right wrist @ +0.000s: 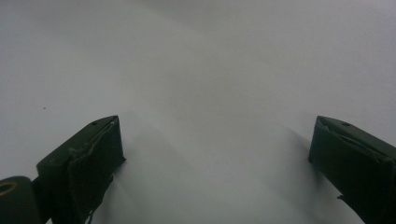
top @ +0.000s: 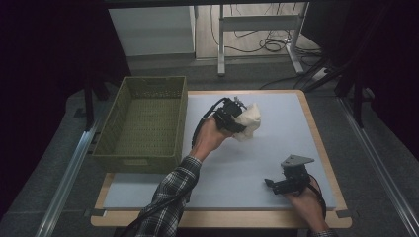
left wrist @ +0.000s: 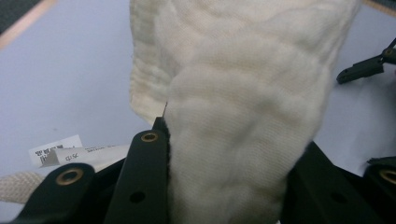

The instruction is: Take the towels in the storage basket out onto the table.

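A pale grey mat (top: 257,168) covers the wooden table (top: 323,143). At about ten o'clock from the mat's middle stands an olive green basket (top: 111,133) of perforated plastic, sitting on the table's left edge; its floor shows bare mesh, with nothing lying inside it.

Near the mat's middle, toward twelve o'clock, the left gripper (top: 236,116) pinches a cream cloth (top: 249,121), bunched up and lifted off the mat. In the left gripper view the cloth (left wrist: 243,107) rises between the black jaws, which press on it from both sides, and a white printed label (left wrist: 56,150) hangs at about eight o'clock from the bundle. The basket lies at nine o'clock from the held cloth, apart from it.

At about four o'clock on the mat, the right gripper (top: 276,183) rests low over the surface, its grey three-cornered plate on top. In the right gripper view its jaws stand spread wide, with only bare mat (right wrist: 210,93) between them
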Motion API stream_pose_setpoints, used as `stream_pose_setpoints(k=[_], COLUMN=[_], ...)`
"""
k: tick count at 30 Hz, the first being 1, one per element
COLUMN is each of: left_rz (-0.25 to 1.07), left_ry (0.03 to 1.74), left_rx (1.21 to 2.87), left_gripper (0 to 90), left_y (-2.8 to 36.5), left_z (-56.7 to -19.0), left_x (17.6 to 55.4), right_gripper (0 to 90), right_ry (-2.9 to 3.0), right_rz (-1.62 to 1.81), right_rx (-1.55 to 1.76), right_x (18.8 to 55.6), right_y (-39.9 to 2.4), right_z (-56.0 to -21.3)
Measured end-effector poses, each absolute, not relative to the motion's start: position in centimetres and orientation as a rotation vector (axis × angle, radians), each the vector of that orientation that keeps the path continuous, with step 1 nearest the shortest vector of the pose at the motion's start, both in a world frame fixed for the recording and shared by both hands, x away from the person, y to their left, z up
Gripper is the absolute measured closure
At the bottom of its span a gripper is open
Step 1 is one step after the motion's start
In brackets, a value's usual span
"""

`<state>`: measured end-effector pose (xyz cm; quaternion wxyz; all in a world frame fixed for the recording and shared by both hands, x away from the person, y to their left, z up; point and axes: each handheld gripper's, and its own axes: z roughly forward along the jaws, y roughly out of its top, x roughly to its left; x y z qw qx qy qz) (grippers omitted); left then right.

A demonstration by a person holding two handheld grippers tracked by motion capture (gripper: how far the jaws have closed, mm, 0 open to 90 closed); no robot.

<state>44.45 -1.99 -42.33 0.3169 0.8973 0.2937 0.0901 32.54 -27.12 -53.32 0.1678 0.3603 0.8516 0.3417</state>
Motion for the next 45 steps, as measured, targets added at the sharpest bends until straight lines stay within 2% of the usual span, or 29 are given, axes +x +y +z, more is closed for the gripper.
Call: stream_pose_setpoints(k=[12, 14, 18, 20, 35, 41, 45], left_rz=[0.221, 0.240, 0.254, 0.260, 0.227, 0.246, 0.254], left_ry=[0.831, 0.844, 0.844, 0.839, 0.826, 0.853, 0.874], left_rx=[2.417, 2.415, 2.388, 2.366, 2.315, 2.301, 2.281], left_gripper=[62.2, 56.3, 34.2, 29.9, 20.9, 19.8, 20.4], left_y=[-3.4, -3.3, -2.7, -2.2, 1.4, 2.7, 3.9], left_z=[-47.6, -48.2, -48.4, -48.1, -46.2, -46.2, -46.5], left_x=[45.5, 45.7, 45.7, 45.5, 42.9, 41.6, 40.4], right_gripper=[3.0, 3.0, 3.0, 3.0, 3.6, 19.2, 25.6], right_ry=[2.423, 2.423, 2.422, 2.422, 2.425, 2.447, 2.456], right_rz=[0.972, 0.972, 0.971, 0.972, 0.953, 0.988, 1.033], right_rx=[1.026, 1.026, 1.025, 1.026, 1.040, 1.036, 1.020], right_x=[32.5, 32.5, 32.5, 32.5, 32.6, 33.0, 33.8], right_y=[-27.1, -27.1, -27.1, -27.1, -27.0, -26.8, -26.6], right_z=[-53.3, -53.3, -53.3, -53.3, -53.2, -52.2, -51.4])
